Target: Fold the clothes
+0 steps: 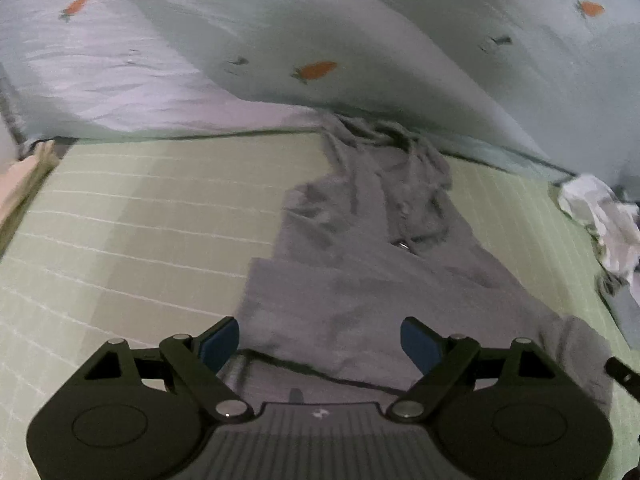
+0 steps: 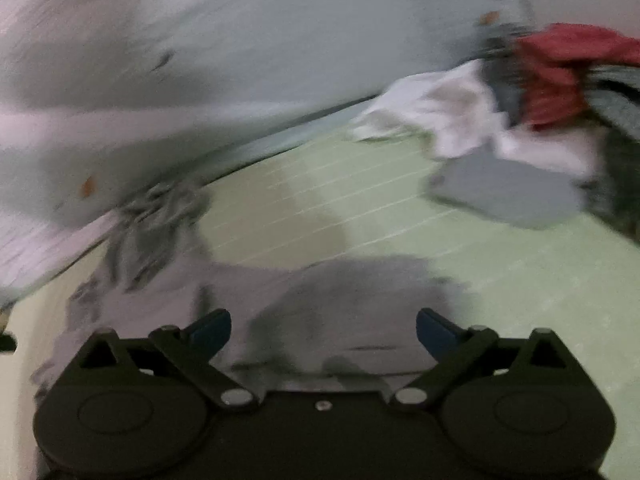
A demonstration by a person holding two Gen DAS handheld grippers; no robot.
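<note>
A grey hooded garment (image 1: 360,280) lies spread on the pale green striped mat (image 1: 140,240), its hood bunched against the bedding at the far end. My left gripper (image 1: 320,344) hangs open over the garment's near part, blue pads wide apart, nothing between them. In the blurred right wrist view the same grey garment (image 2: 340,300) lies below my right gripper (image 2: 323,334), which stands open and empty above the cloth. A folded edge of the garment (image 1: 312,368) runs between the left fingers.
A light blue quilt with carrot prints (image 1: 320,40) rises behind the mat. A pile of clothes, white (image 2: 448,112), red (image 2: 560,76) and grey-blue (image 2: 504,192), lies at the right. White cloth (image 1: 600,216) shows at the right edge of the left view.
</note>
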